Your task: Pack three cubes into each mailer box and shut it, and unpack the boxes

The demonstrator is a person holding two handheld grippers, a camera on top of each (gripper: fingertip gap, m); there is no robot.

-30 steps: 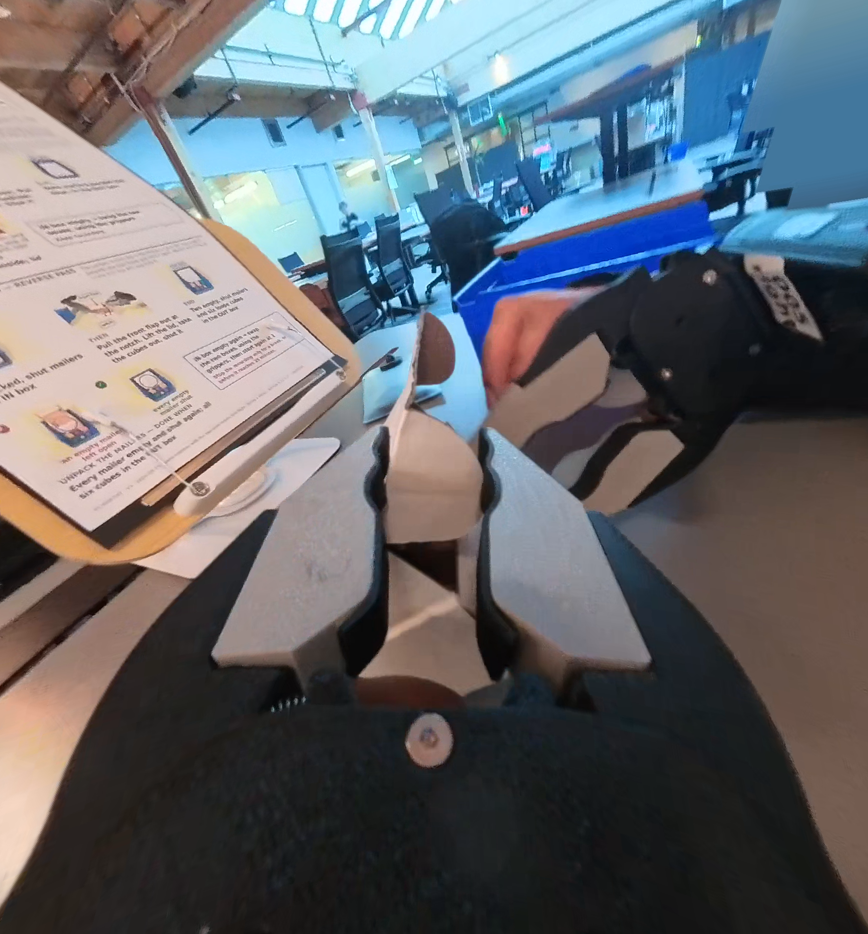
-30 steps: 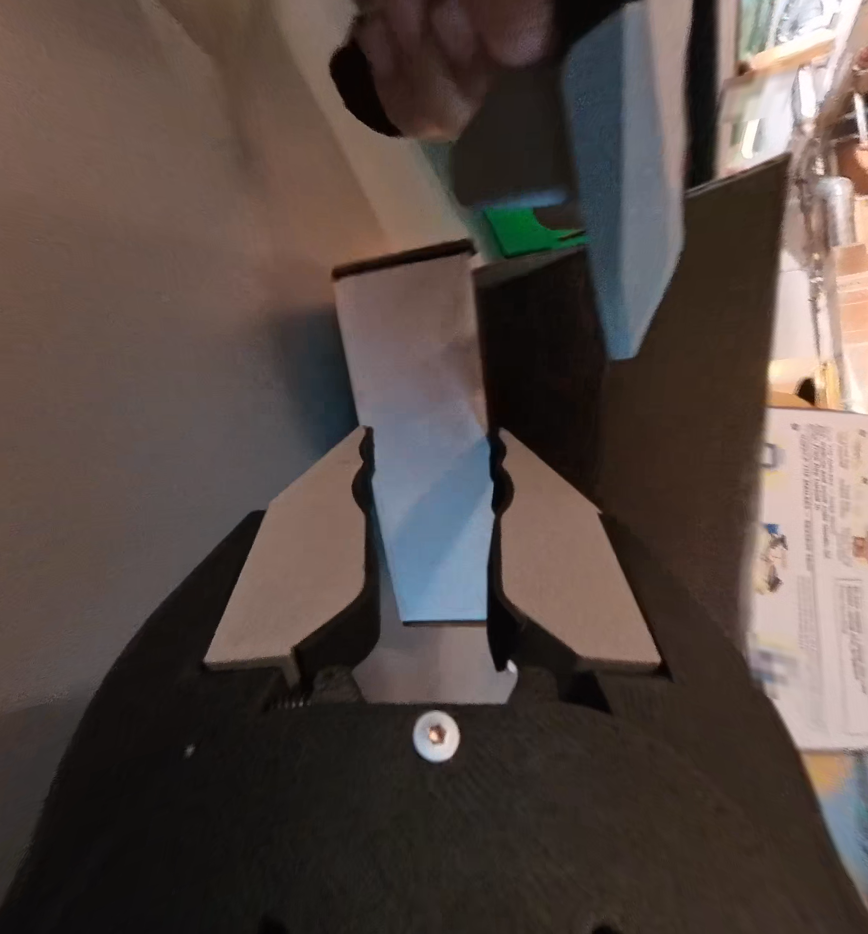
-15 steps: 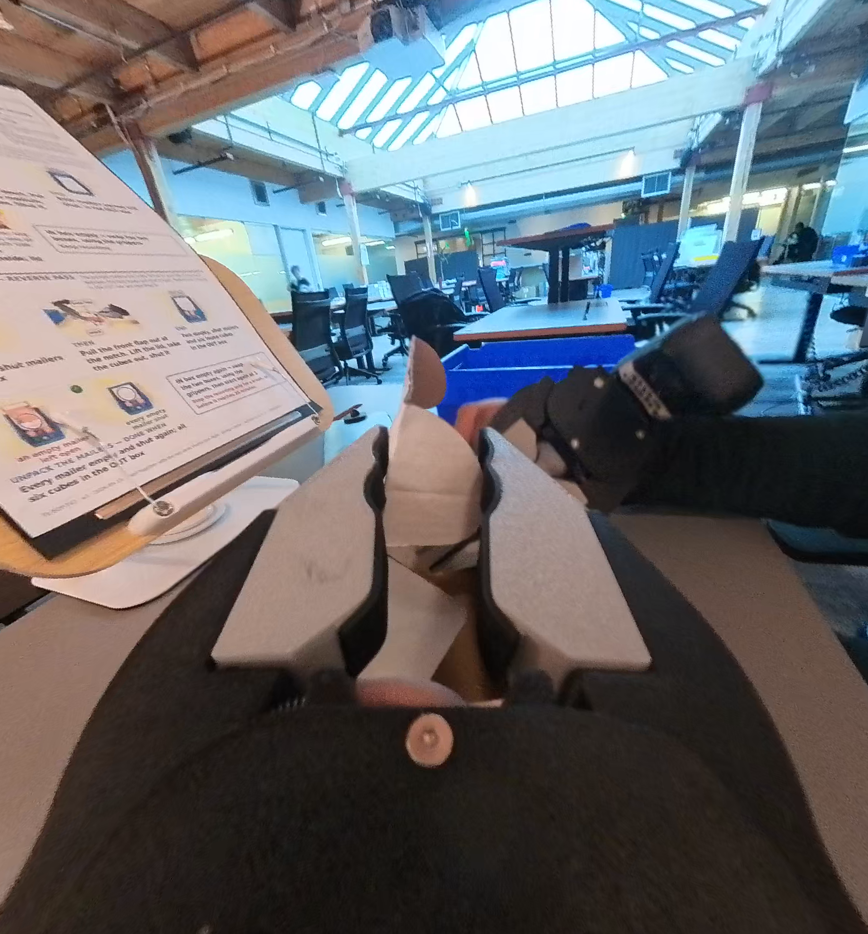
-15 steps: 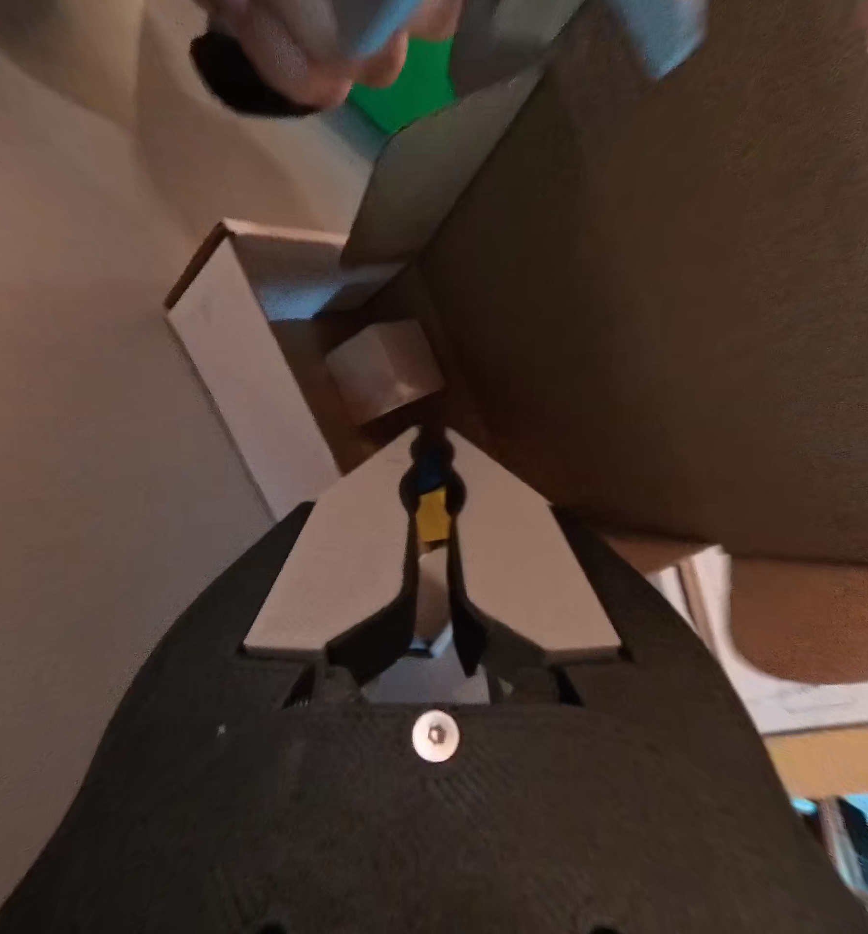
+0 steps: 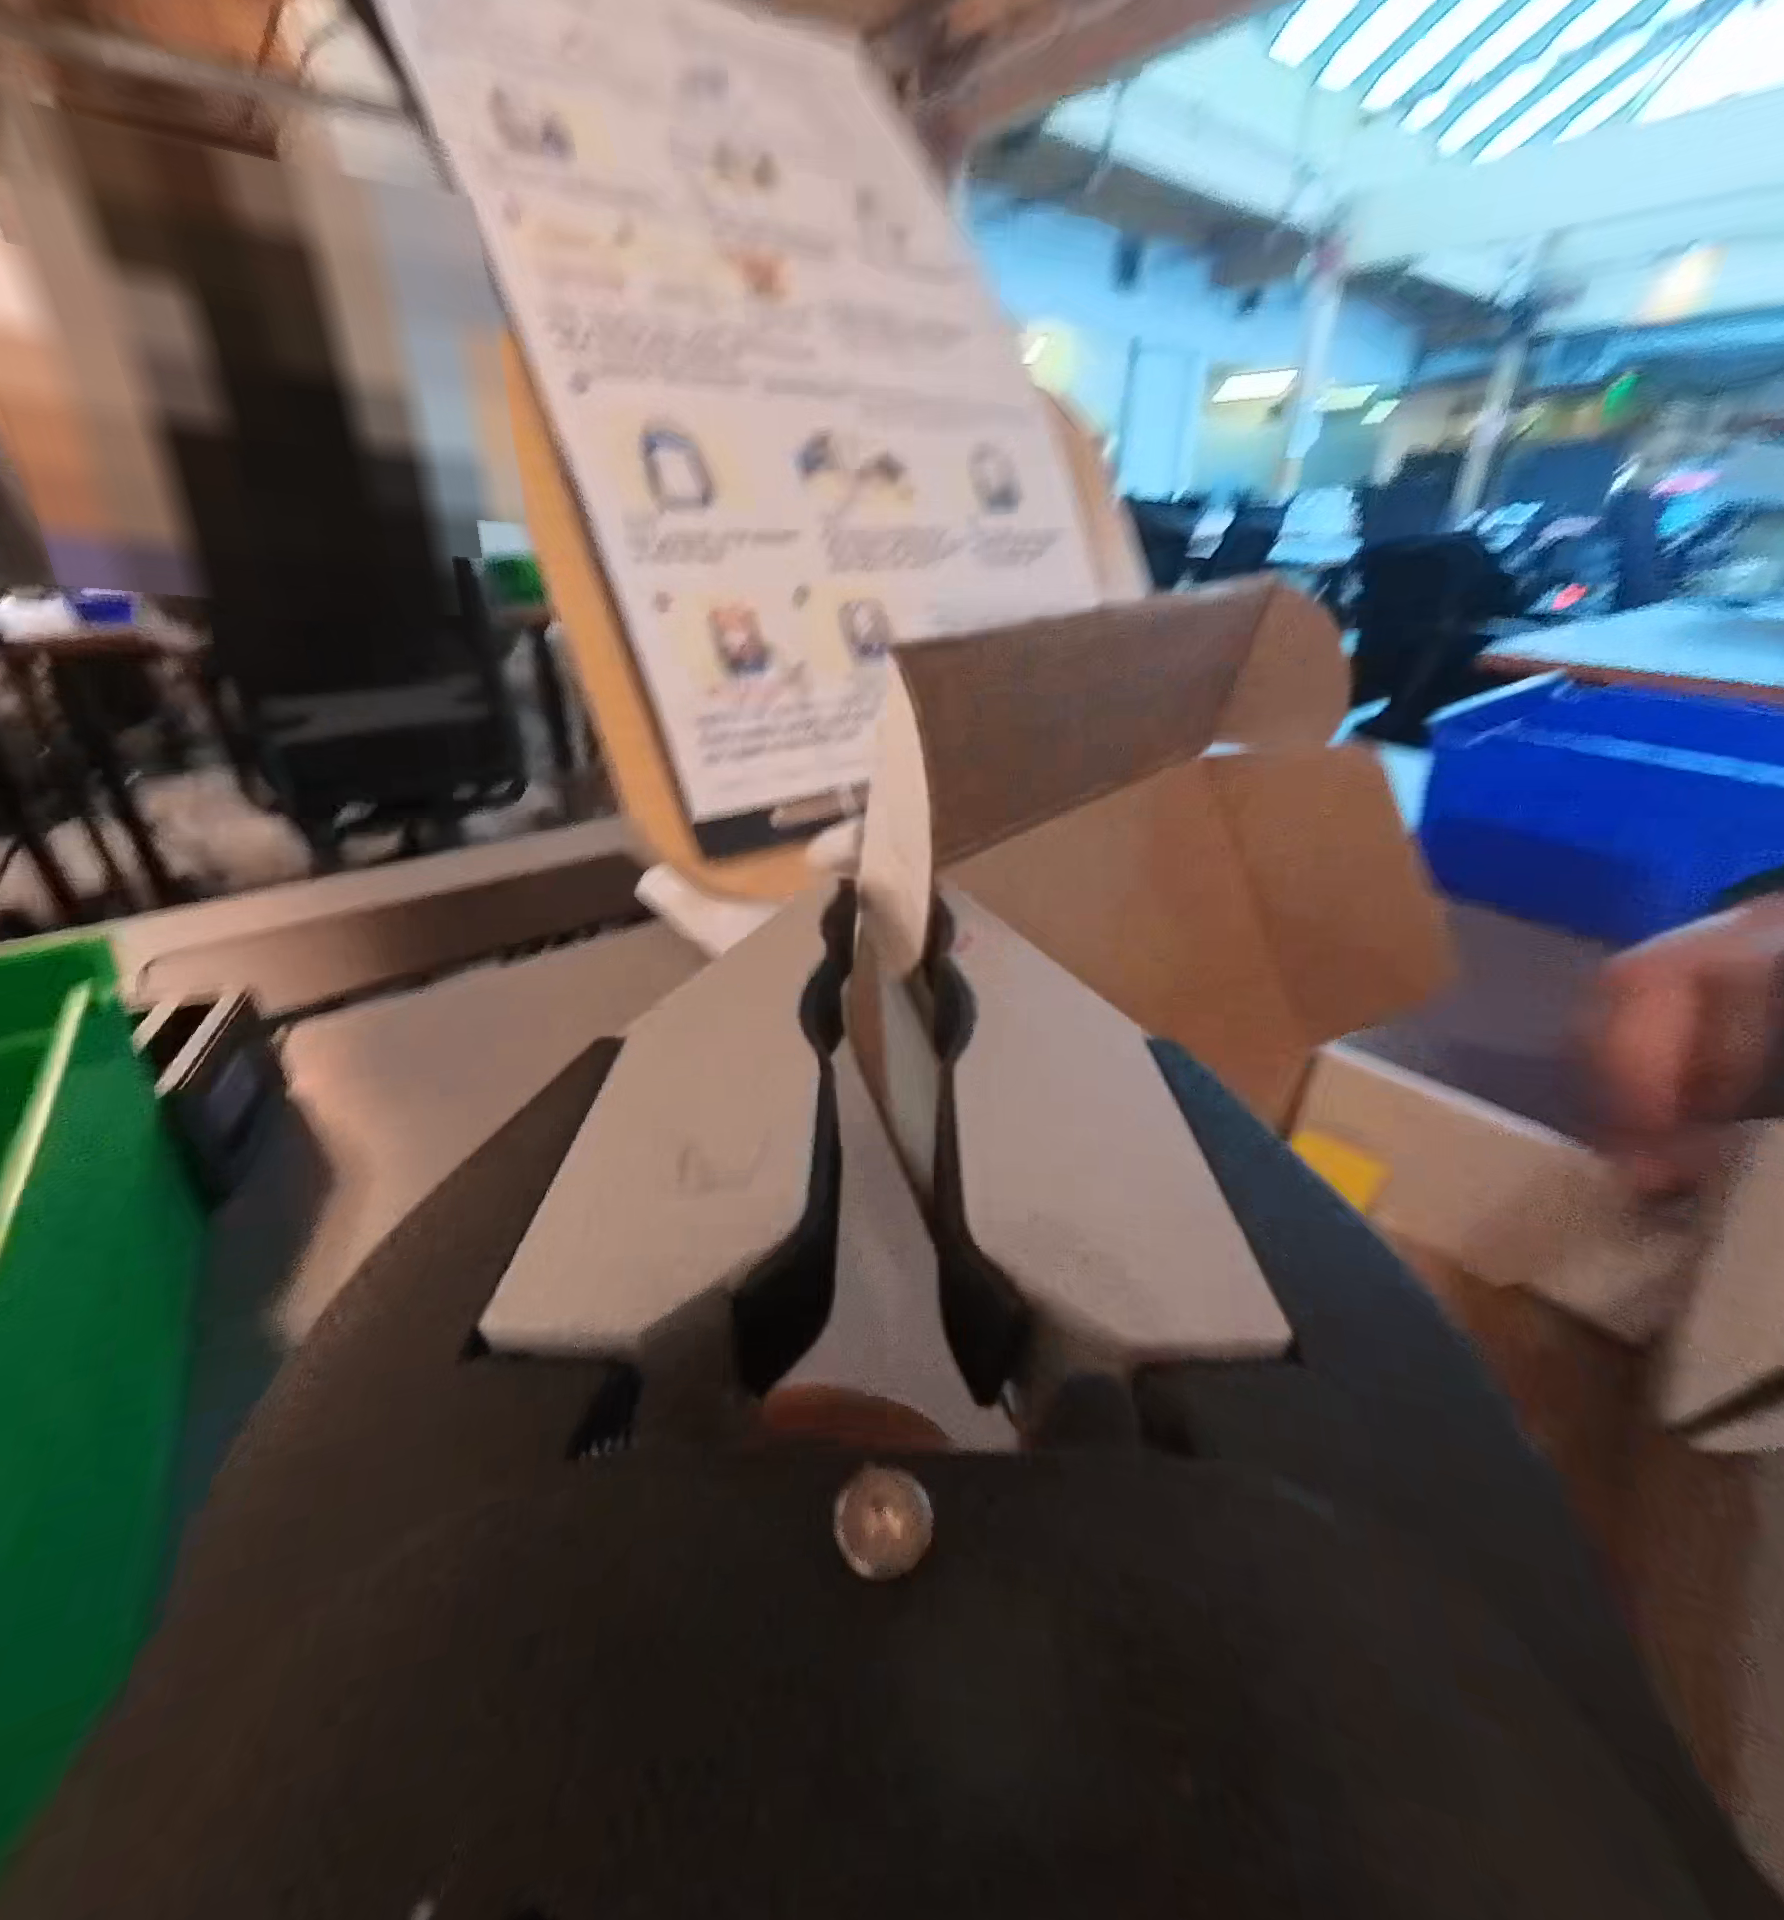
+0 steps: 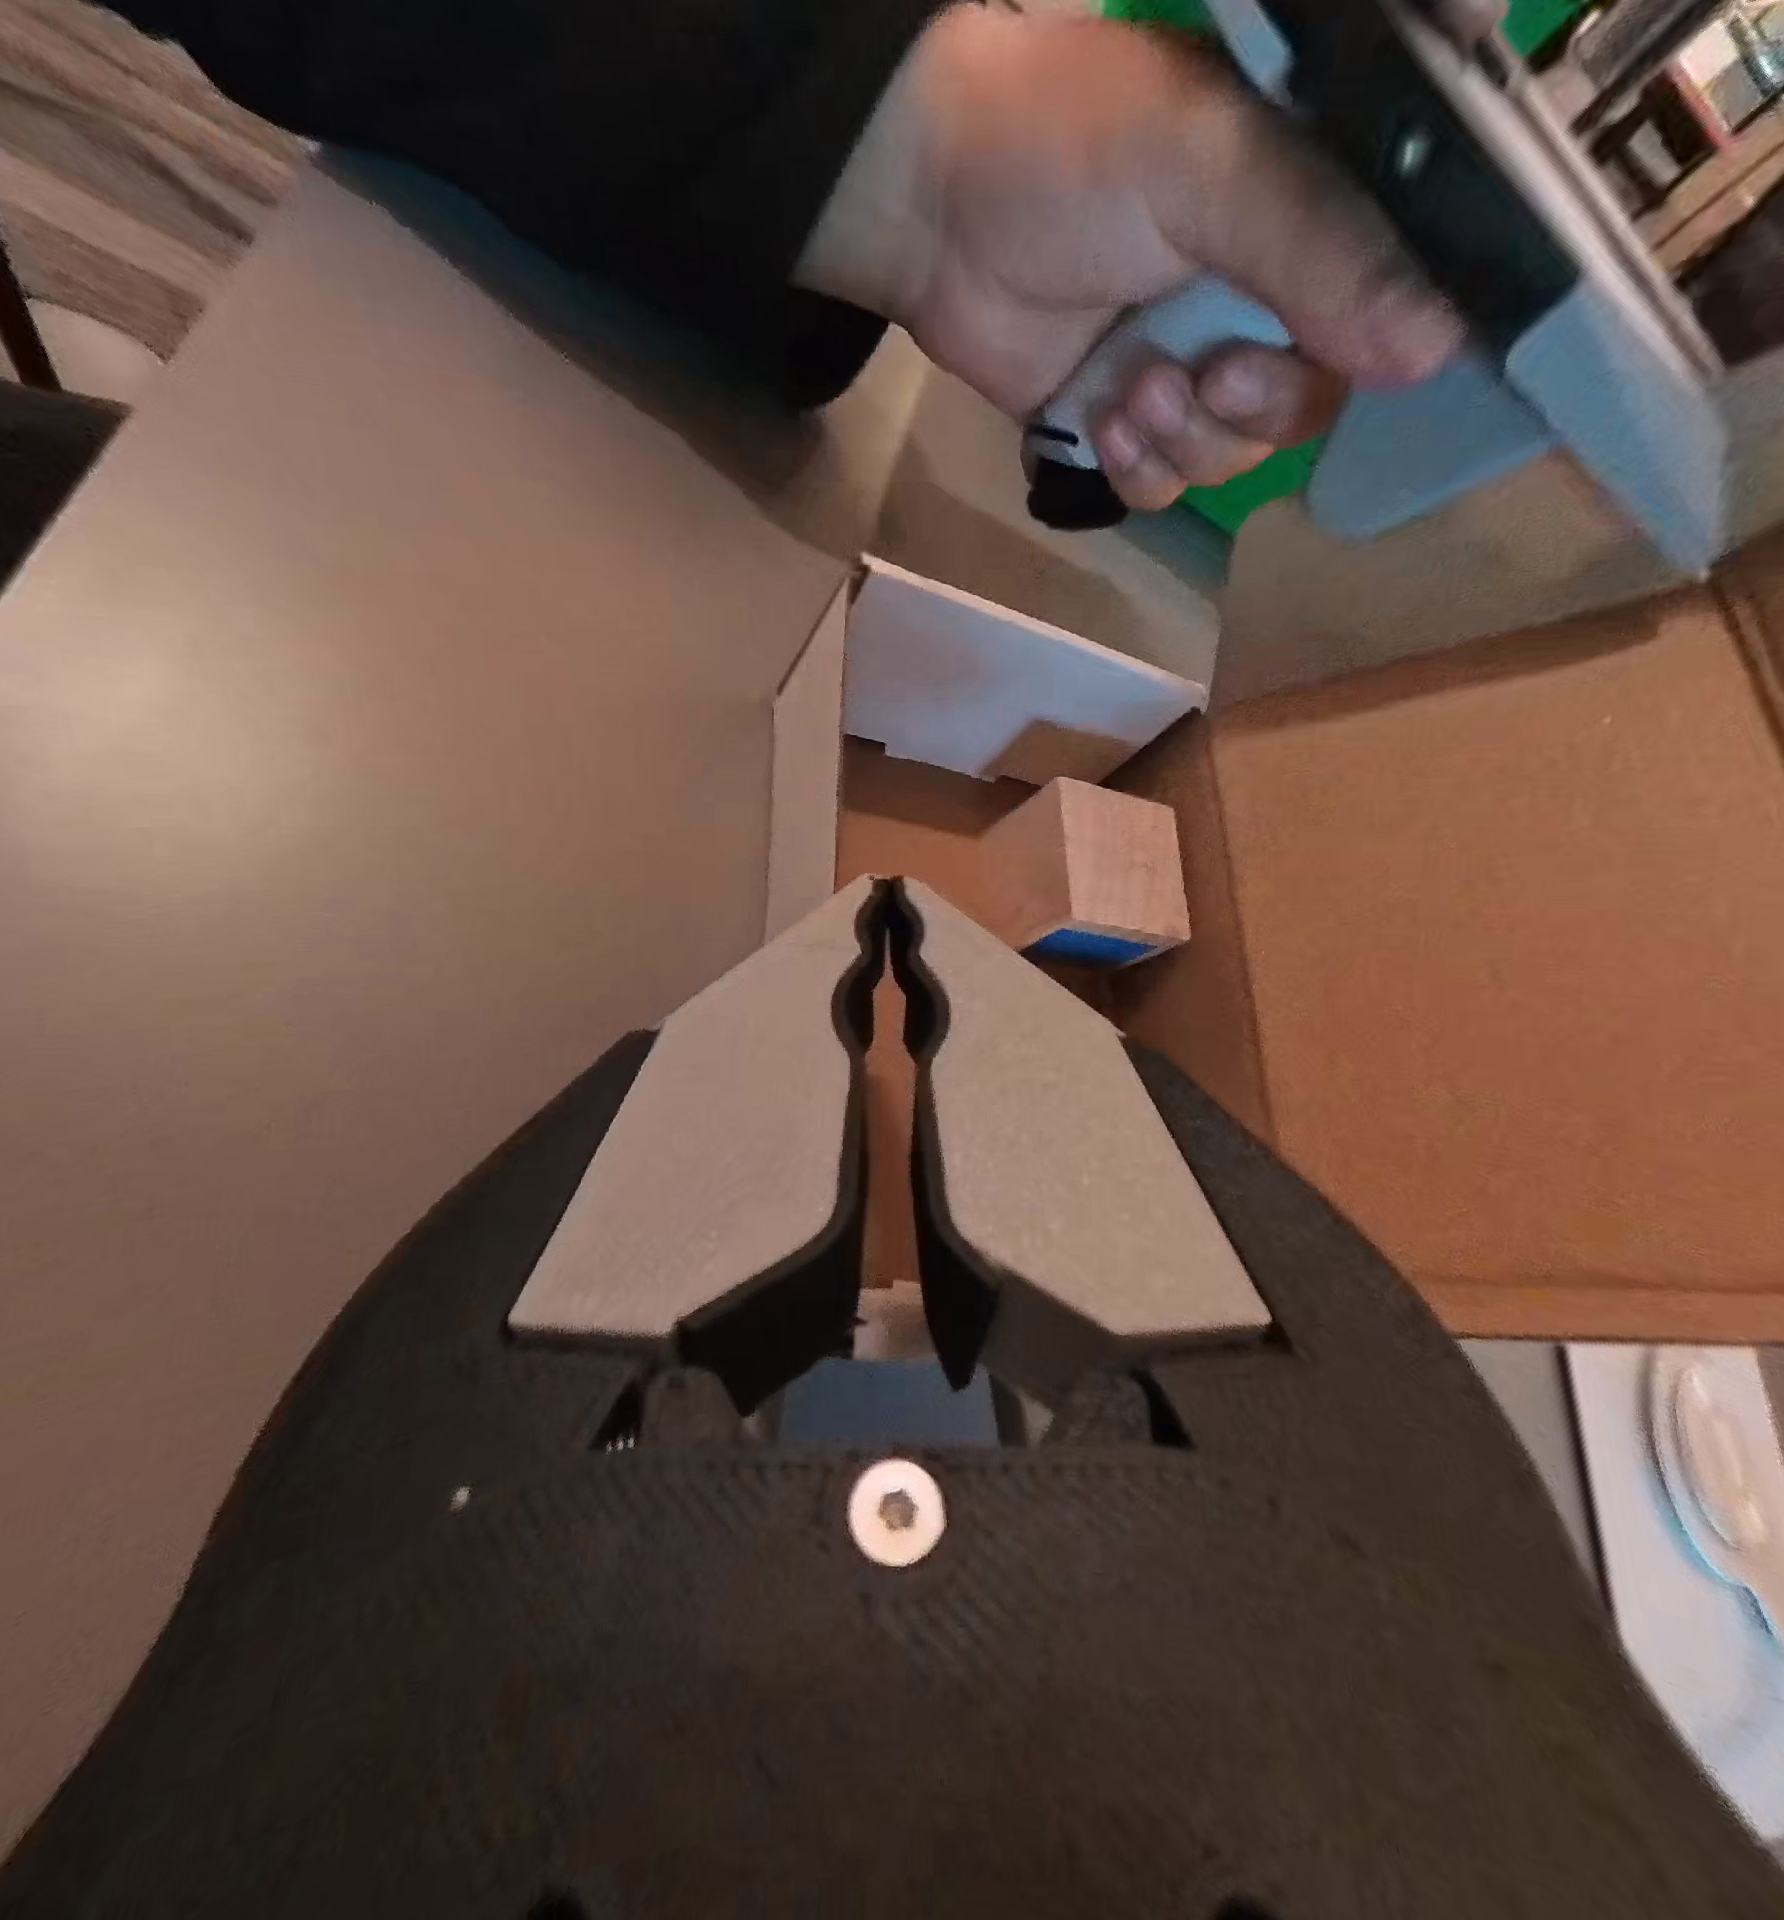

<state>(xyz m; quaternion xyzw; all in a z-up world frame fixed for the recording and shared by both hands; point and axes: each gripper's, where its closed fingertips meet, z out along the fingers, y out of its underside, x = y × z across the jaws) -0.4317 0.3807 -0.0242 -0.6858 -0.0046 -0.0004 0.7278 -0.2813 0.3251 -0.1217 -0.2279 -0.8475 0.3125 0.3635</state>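
Observation:
A white mailer box with a brown inside lies open on the grey table. My left gripper (image 5: 888,904) is shut on the edge of its raised lid (image 5: 1127,727) and holds the lid up. In the right wrist view the box wall (image 6: 971,675) and the inside of the lid (image 6: 1490,987) show. A wooden cube with a blue face (image 6: 1106,862) sits in the box. My right gripper (image 6: 883,883) is shut and empty, its tips over the box just left of the cube. A small yellow patch (image 5: 1335,1169) shows low in the box. The rest of the box is hidden.
A green bin (image 5: 36,1247) stands at the left. An instruction board (image 5: 763,416) on a stand is behind the box, its white base (image 6: 1719,1558) on the table. A blue bin (image 5: 1646,800) is at the back right. A hand (image 6: 1127,260) holds the left gripper above the box. Spacing between my two grippers at the tips: around 20 cm.
My right gripper let go of the white box wall and closed empty. My left gripper swung left with the lid, so the box now lies wide open and the cube shows.

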